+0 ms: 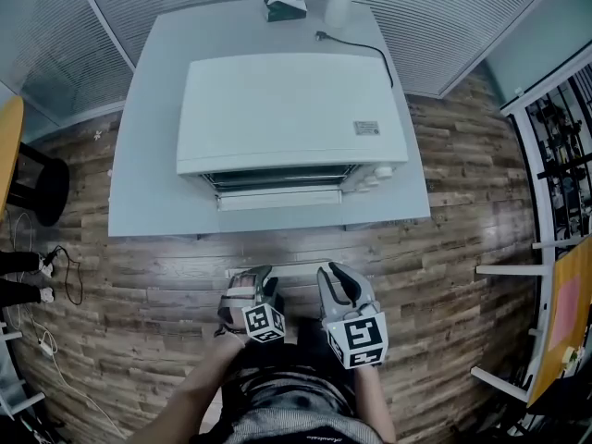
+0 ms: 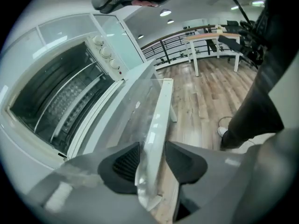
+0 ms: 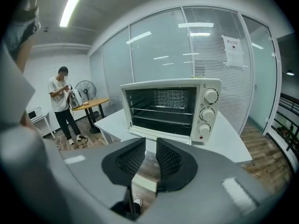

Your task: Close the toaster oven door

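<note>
We find the left gripper [image 2: 152, 161] with jaws apart astride the open door [image 2: 158, 115], before the oven [image 2: 60, 101]. The right gripper [image 3: 150, 158] stands narrowly parted, empty.

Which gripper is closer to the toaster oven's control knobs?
Right. The right gripper is out front on the side of the control knobs; the left gripper is farther left, straddling the door handle.

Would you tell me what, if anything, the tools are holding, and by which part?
Nothing is clamped. The open toaster oven door's handle sits between the left tool's parted jaws, a gap beside it; the right tool is empty.
</note>
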A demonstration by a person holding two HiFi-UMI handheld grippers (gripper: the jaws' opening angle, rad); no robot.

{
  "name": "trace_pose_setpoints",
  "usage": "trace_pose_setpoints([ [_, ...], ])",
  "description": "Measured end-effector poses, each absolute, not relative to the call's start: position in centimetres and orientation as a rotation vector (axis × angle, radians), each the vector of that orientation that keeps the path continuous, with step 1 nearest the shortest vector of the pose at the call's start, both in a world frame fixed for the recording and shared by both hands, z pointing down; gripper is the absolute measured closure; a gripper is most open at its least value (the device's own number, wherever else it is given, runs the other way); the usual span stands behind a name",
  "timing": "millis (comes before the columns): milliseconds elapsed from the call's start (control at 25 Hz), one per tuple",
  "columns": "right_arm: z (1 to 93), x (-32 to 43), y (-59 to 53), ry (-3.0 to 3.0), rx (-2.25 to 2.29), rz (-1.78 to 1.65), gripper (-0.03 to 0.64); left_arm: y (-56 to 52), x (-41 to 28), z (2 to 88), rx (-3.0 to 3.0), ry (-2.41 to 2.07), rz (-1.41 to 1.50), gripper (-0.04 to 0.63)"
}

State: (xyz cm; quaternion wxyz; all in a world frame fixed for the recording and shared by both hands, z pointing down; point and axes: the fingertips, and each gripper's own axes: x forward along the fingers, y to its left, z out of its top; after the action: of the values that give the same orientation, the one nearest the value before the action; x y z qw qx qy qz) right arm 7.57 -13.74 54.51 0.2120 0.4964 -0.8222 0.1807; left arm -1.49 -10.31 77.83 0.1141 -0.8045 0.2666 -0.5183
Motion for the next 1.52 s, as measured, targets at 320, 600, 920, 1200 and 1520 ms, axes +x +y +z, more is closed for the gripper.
trace_pose_setpoints([
  [320, 54.7, 8.1, -13.3, -2.283, 1.347, 0.492, 0.549, -10.9, -1.7, 77.6, -2.173, 0.804, -1.535, 0.423],
  [600, 54.9, 7.9, -13.1, -2.301, 1.3, 0.481, 0.551, -10.7, -1.7, 77.0, -2.207, 0.785, -1.561, 0.423],
  [920, 55.3, 7.4, -12.8, -2.302, 1.219, 0.449, 0.537, -10.1, -2.0, 74.2, -2.311, 0.858, -1.524, 0.428],
  [1200, 56.7, 6.2, -11.8, -2.274, 1.068, 0.405, 0.526, -9.8, -2.1, 70.7, -2.376, 0.9, -1.459, 0.446],
  [1520, 57.4, 4.9, -11.0, -2.284, 0.98, 0.425, 0.511, -10.1, -2.1, 67.5, -2.417, 0.925, -1.409, 0.46],
])
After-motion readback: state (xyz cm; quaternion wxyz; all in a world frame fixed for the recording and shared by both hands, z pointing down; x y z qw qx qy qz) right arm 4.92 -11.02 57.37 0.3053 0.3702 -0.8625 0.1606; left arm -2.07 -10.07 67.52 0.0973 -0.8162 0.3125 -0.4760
